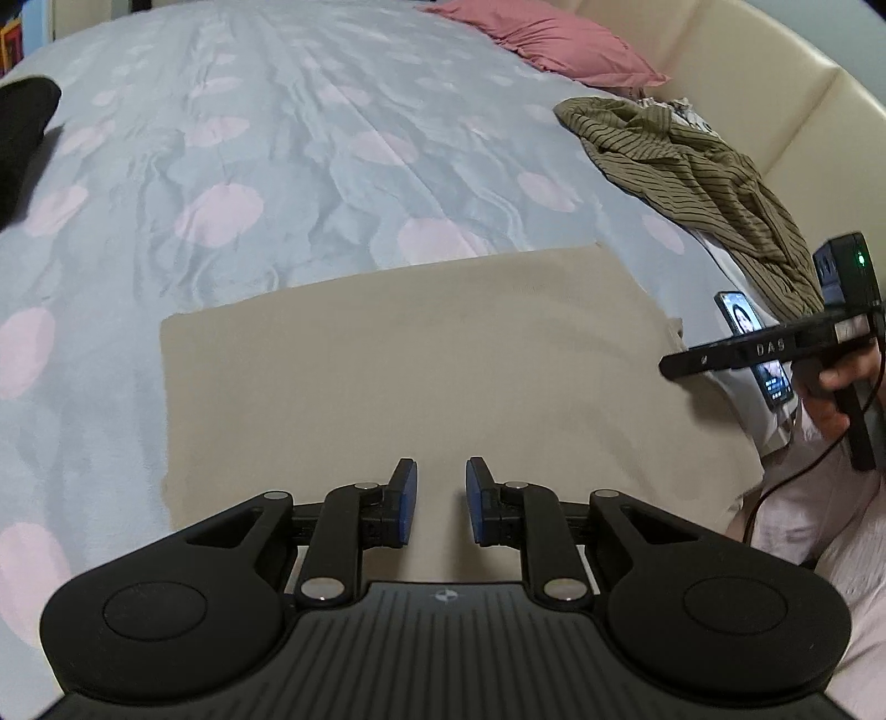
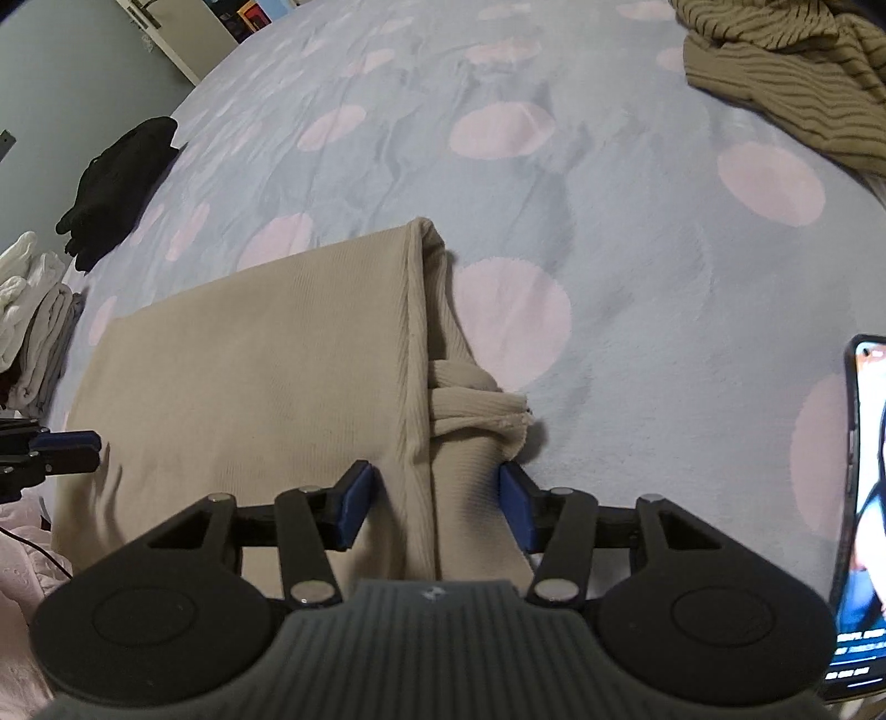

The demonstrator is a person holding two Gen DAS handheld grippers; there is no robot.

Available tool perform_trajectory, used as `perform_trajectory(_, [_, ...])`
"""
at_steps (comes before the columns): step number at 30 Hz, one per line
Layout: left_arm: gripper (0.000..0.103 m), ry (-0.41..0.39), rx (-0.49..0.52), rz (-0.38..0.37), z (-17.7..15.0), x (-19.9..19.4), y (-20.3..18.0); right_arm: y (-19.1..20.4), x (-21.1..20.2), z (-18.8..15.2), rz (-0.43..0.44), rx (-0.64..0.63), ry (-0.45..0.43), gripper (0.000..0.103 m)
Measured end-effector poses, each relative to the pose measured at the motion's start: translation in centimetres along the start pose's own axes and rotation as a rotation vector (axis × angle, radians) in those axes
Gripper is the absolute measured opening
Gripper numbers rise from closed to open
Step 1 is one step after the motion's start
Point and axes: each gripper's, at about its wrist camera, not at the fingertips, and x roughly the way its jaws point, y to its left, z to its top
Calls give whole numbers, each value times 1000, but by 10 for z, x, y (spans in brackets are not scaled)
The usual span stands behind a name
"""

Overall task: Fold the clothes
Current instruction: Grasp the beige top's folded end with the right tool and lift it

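A beige ribbed garment [image 1: 410, 365] lies folded into a flat rectangle on the blue bedspread with pink dots [image 1: 277, 166]. My left gripper [image 1: 440, 498] hovers over its near edge, its blue pads a narrow gap apart with nothing between them. In the right wrist view the garment [image 2: 266, 387] shows its folded right edge with a tucked sleeve cuff [image 2: 476, 410]. My right gripper [image 2: 437, 509] is open and straddles that edge without pressing on it. Each gripper also shows in the other's view: the right gripper [image 1: 673, 365] from the side, the left gripper [image 2: 83, 448] at the garment's left edge.
A crumpled olive striped garment [image 1: 692, 171] [image 2: 786, 72] lies at the far right by the cream headboard [image 1: 747, 94]. Nearby are a pink pillow [image 1: 554, 44] and a lit phone [image 2: 864, 498]. A black garment [image 2: 122, 183] and a folded stack [image 2: 33, 332] sit left.
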Motion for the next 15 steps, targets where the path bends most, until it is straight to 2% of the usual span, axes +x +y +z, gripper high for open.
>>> perform_trajectory(5, [16,15,0,-27,10,11,-8,-8,1,-1,43,18,6,53])
perform_trajectory(13, [16,55,54,-63,24,31,-34,-21,2,-3,110,72,18,46])
perform_trajectory(15, [16,75,70,-63,26,38,-39,-22,5,-3,145,82,25,36])
